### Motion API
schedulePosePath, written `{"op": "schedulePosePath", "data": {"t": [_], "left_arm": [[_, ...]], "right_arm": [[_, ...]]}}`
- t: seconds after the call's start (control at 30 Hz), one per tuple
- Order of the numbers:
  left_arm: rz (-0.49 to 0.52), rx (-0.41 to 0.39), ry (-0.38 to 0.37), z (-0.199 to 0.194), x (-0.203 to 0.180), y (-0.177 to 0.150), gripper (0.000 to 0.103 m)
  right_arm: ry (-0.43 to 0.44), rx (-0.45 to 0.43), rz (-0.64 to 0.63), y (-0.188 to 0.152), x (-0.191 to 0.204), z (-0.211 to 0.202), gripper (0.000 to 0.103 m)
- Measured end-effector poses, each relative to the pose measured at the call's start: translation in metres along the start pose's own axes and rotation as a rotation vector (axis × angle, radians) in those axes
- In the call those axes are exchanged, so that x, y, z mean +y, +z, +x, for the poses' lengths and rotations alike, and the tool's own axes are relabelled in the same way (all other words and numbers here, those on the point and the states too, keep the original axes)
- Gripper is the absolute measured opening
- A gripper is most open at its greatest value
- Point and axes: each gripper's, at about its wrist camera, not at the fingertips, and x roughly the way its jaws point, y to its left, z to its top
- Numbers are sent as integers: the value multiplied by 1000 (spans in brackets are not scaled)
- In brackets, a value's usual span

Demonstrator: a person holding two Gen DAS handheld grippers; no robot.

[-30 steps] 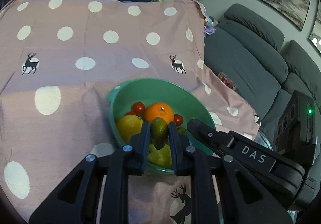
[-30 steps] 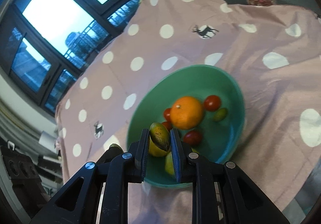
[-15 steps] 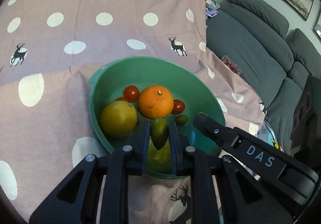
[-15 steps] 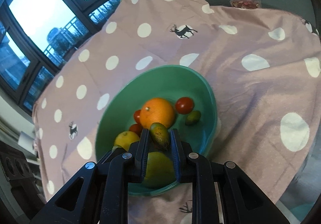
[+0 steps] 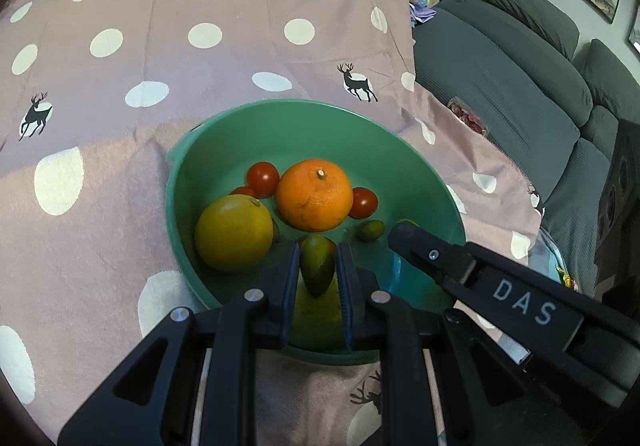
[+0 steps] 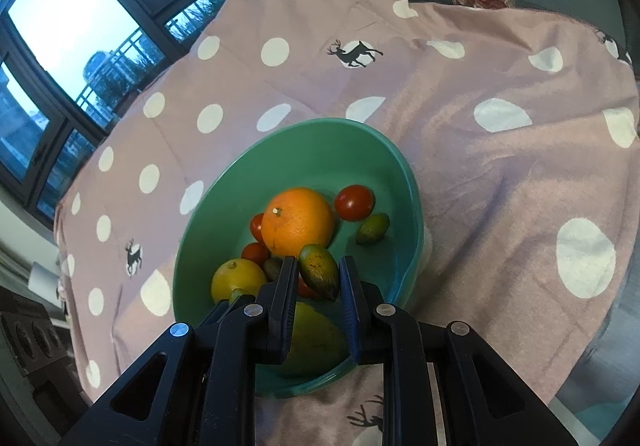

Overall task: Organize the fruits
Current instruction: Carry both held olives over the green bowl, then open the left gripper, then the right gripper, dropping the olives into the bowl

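A green bowl point(image 5: 224, 142) point(image 6: 304, 138) sits on a pink polka-dot cloth. It holds an orange point(image 5: 314, 193) point(image 6: 298, 221), a yellow lemon point(image 5: 233, 232) point(image 6: 238, 280), red tomatoes point(image 5: 262, 173) point(image 6: 354, 202), a small green fruit point(image 5: 370, 230) point(image 6: 373, 228) and a large green mango point(image 6: 316, 342). My left gripper point(image 5: 318, 266) is shut on a small green-red mango point(image 5: 317, 264) over the bowl's near side. My right gripper point(image 6: 319, 278) is shut on another small green fruit point(image 6: 319, 272) above the bowl. The right gripper's finger point(image 5: 432, 254) reaches in beside the left one.
The cloth point(image 5: 200, 58) covers a raised surface with its front edge below the bowl. A grey sofa point(image 5: 500, 70) stands to the right with a small packet point(image 5: 466, 116) on its seat. Dark windows point(image 6: 72, 26) are behind. A black speaker point(image 5: 620, 186) is at far right.
Both grippers have moved forward and lower over the bowl, each still holding its fruit. The bowl now looks larger and nearer in both views.
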Motion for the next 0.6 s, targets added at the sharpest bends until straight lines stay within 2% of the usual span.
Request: {"op": "schedulePosePath", "data": {"t": [0.5,0.53,0.57,0.6], "left_arm": [[-16,-3,-31,0,3,-1,21],[-11,-3,-31,0,2,-1,25],[3,-7,-21,-1,-1,-1,34],[16,-13,-8,-2,-3,-2,37]], "right_arm": [[-35,-4,-15,-2,4,0,23],[-34,-4,-14,-2,4,0,23],[-34,-5,-14,-2,4,0,23],[-35,-5,-14,-2,4,0,23]]}}
